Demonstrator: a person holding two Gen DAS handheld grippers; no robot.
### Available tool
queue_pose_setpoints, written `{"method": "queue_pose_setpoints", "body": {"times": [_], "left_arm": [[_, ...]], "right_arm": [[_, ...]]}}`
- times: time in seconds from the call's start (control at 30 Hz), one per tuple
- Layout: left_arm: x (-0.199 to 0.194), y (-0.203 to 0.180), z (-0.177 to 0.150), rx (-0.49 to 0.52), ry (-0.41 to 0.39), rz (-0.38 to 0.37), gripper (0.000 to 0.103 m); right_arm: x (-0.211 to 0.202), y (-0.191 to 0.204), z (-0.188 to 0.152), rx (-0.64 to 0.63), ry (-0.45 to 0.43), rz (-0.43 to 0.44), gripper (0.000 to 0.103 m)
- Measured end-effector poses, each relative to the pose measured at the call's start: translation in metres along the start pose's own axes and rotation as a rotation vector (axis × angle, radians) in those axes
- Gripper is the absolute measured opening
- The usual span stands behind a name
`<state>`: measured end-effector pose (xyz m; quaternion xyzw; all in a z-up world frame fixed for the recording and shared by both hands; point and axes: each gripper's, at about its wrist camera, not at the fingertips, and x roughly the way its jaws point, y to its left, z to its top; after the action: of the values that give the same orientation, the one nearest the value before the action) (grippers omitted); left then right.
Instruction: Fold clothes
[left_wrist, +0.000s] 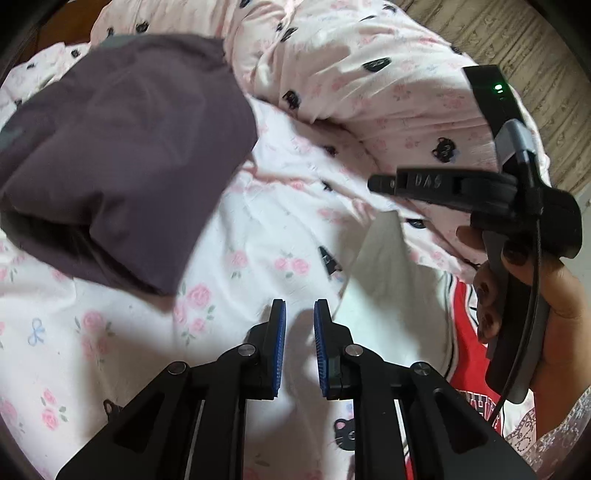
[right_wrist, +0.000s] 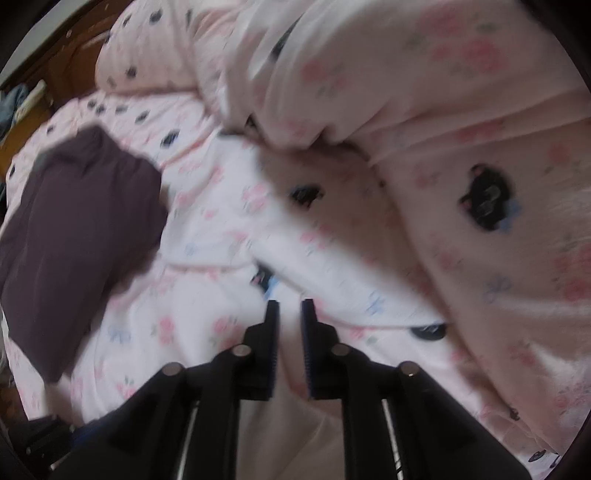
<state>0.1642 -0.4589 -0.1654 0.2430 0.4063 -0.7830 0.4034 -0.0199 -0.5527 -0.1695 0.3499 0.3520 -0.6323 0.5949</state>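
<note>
Landmark is the dark purple folded cloth garment (left_wrist: 122, 155), lying squared off at the far left on the pink floral bedsheet (left_wrist: 122, 332). My left tongs (left_wrist: 299, 347) hover right of it and nearer me, narrow gap, nothing between the blue pads. Further right lie a white cloth piece (left_wrist: 388, 280) and a red-and-white jersey (left_wrist: 469, 343), both rumpled, not folded flat. Farthest right, a hand (left_wrist: 524, 295) holds my right tongs (right_wrist: 288, 347): slightly parted, empty over the sheet. I judge one item looks folded and the jersey pile wants folding; I'd need wider tongs on an edge.
</note>
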Motion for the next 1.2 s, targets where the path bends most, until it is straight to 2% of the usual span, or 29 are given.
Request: {"method": "queue_pose_setpoints", "body": {"times": [0.07, 0.23, 0.3, 0.33, 0.43, 0.5, 0.6, 0.83, 0.9, 0.93, 0.97, 1.03, 1.13, 1.2], "left_arm": [[-0.003, -0.006, 0.001, 0.029, -0.012, -0.017, 0.020], [-0.008, -0.020, 0.003, 0.104, -0.037, -0.061, 0.022], [0.001, -0.033, -0.001, 0.160, 0.005, -0.093, 0.022], [0.009, -0.037, -0.005, 0.187, 0.045, -0.081, 0.022], [0.027, -0.030, -0.016, 0.166, 0.121, -0.013, 0.022], [0.034, -0.023, -0.020, 0.130, 0.149, 0.003, 0.022], [0.028, -0.023, -0.019, 0.135, 0.122, 0.064, 0.013], [0.018, -0.021, -0.015, 0.115, 0.044, 0.164, 0.013], [0.014, -0.023, -0.012, 0.106, 0.002, 0.201, 0.017], [0.011, -0.024, -0.010, 0.100, -0.024, 0.215, 0.026], [0.009, -0.025, -0.007, 0.092, -0.046, 0.202, 0.036], [0.009, -0.028, -0.003, 0.090, -0.063, 0.169, 0.042], [0.016, -0.033, -0.002, 0.113, -0.043, 0.138, 0.042], [0.024, -0.030, -0.007, 0.108, -0.012, 0.163, 0.042]], "right_arm": [[-0.016, -0.008, 0.004, 0.031, -0.057, 0.002, 0.028], [-0.060, -0.022, -0.002, 0.053, -0.100, -0.028, 0.029], [-0.075, -0.029, -0.015, 0.062, -0.089, -0.068, 0.029], [-0.081, -0.033, -0.021, 0.069, -0.080, -0.073, 0.029], [-0.101, -0.046, -0.054, 0.094, -0.064, -0.099, 0.029], [-0.114, -0.058, -0.085, 0.110, -0.046, -0.137, 0.029], [-0.129, -0.080, -0.127, 0.156, -0.023, -0.180, 0.029], [-0.156, -0.110, -0.214, 0.282, 0.002, -0.221, 0.029], [-0.157, -0.116, -0.232, 0.313, 0.012, -0.217, 0.029], [-0.158, -0.117, -0.240, 0.311, 0.013, -0.223, 0.029], [-0.156, -0.115, -0.242, 0.298, 0.014, -0.227, 0.029], [-0.153, -0.106, -0.239, 0.263, 0.012, -0.226, 0.029], [-0.142, -0.081, -0.206, 0.186, -0.009, -0.197, 0.029], [-0.131, -0.061, -0.179, 0.120, -0.020, -0.183, 0.029]]}}
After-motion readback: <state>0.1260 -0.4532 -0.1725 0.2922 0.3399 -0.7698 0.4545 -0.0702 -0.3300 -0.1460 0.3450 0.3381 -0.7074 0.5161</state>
